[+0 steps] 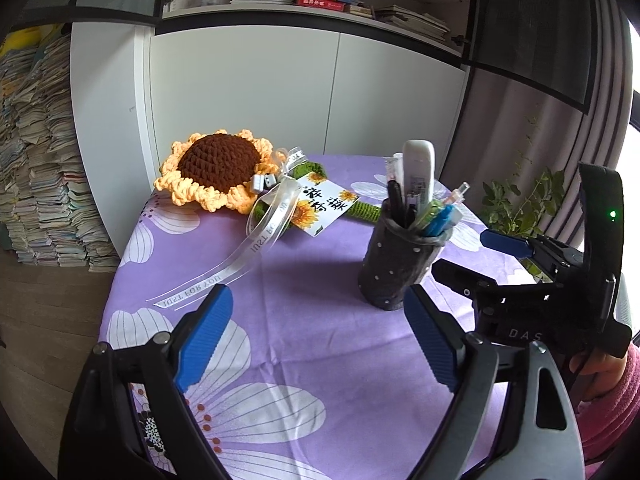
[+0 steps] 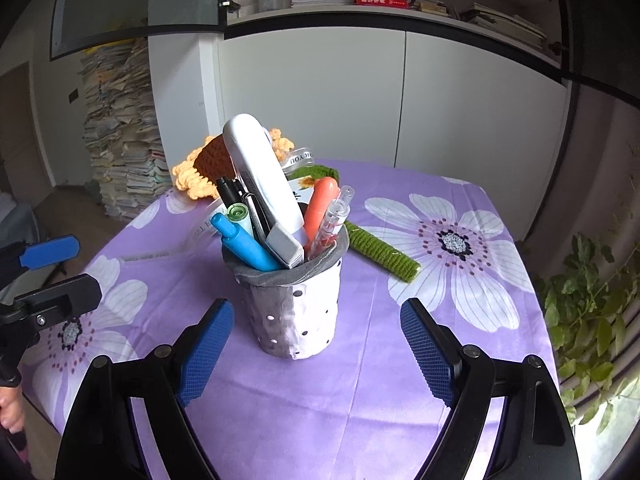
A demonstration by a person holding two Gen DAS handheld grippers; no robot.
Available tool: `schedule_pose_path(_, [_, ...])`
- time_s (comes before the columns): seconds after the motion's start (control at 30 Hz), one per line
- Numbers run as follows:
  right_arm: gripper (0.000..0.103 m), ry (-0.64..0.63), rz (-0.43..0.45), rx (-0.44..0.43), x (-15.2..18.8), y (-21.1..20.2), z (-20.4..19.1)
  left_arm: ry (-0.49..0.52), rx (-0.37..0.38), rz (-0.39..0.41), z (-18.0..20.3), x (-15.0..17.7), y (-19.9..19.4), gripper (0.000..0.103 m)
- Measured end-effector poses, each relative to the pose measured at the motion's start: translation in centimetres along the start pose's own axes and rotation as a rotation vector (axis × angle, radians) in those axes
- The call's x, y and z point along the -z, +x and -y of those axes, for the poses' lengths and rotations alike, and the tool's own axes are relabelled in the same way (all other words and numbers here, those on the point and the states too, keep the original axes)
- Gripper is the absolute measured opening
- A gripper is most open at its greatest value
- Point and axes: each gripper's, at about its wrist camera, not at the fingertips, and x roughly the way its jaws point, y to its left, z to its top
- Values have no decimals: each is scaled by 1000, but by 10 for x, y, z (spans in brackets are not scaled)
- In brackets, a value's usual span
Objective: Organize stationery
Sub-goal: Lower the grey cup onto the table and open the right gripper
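Observation:
A grey dotted pen holder [image 2: 296, 312] stands on the purple flowered tablecloth [image 2: 400, 380]; it also shows in the left wrist view [image 1: 400, 264]. It holds a large white stapler-like tool [image 2: 260, 176], a blue marker [image 2: 244, 244], an orange pen [image 2: 320, 208], clear pens [image 2: 334, 220], black pens and a green-capped one. My right gripper [image 2: 316, 320] is open and empty, its blue pads either side of the holder's base, just in front of it. My left gripper [image 1: 316, 312] is open and empty, left of the holder.
A crocheted sunflower [image 1: 216, 172] with green stem [image 2: 380, 248], ribbon [image 1: 256, 240] and a printed card [image 1: 320, 204] lies at the table's back. White cabinets and bookshelves stand behind. Stacks of papers [image 1: 36, 160] stand at left, a plant [image 2: 592, 312] at right.

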Motion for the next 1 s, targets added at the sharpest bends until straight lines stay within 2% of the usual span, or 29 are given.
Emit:
schedule_pose_path(0.23, [86, 18, 25, 17, 4, -24, 3, 19, 17, 28, 21, -6, -15, 90])
schedule_pose_path(0.37, [86, 70, 24, 34, 0, -41, 10, 39, 22, 67, 38, -11, -30, 95])
schedule_pose_path(0.53, [86, 72, 71, 41, -3, -74, 10, 76, 5, 116, 54, -12, -53, 101])
schedule_pose_path(0.83, [86, 134, 152, 97, -1, -152, 9, 36, -35, 188, 69, -14, -116, 102])
schedule_pose_path(1.0, [95, 123, 242, 123, 6, -210, -4, 84, -71, 295, 95, -10, -163, 102])
